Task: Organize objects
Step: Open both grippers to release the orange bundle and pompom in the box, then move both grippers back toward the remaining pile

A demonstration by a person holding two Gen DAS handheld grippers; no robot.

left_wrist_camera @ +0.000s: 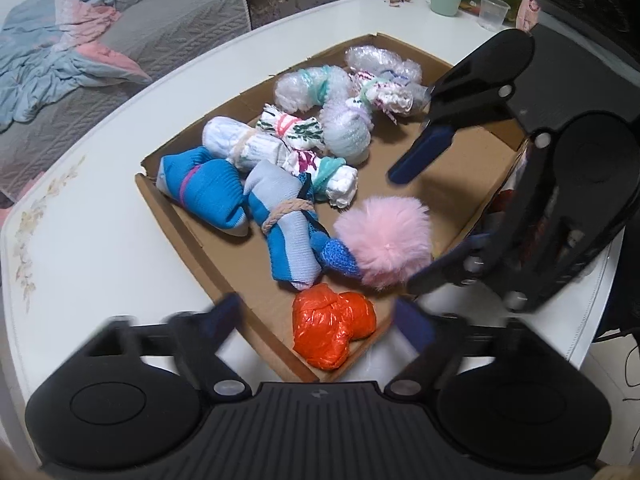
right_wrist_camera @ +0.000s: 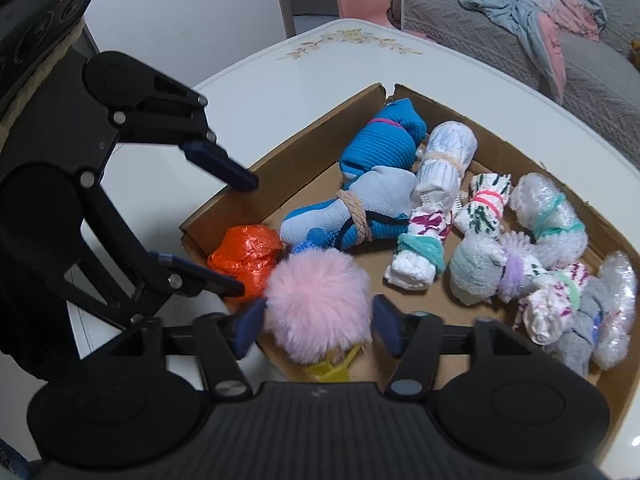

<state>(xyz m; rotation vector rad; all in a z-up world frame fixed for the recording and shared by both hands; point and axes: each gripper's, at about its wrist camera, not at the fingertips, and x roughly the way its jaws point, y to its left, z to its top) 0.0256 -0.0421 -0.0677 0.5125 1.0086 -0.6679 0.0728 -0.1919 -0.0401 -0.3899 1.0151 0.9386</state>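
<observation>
Black left gripper stands spread over the orange bundle in the box corner, touching nothing. Right gripper, also parted, flanks the pink pompom without pinching. Release looks done; next, lift clear and seek another item.

Yellow item half-hidden under pink pompom

Two black handheld grippers with blue pads hover over a cardboard tray. The left gripper stands wide open at its near corner. The right gripper stands open above its side, nothing clamped.
</observation>
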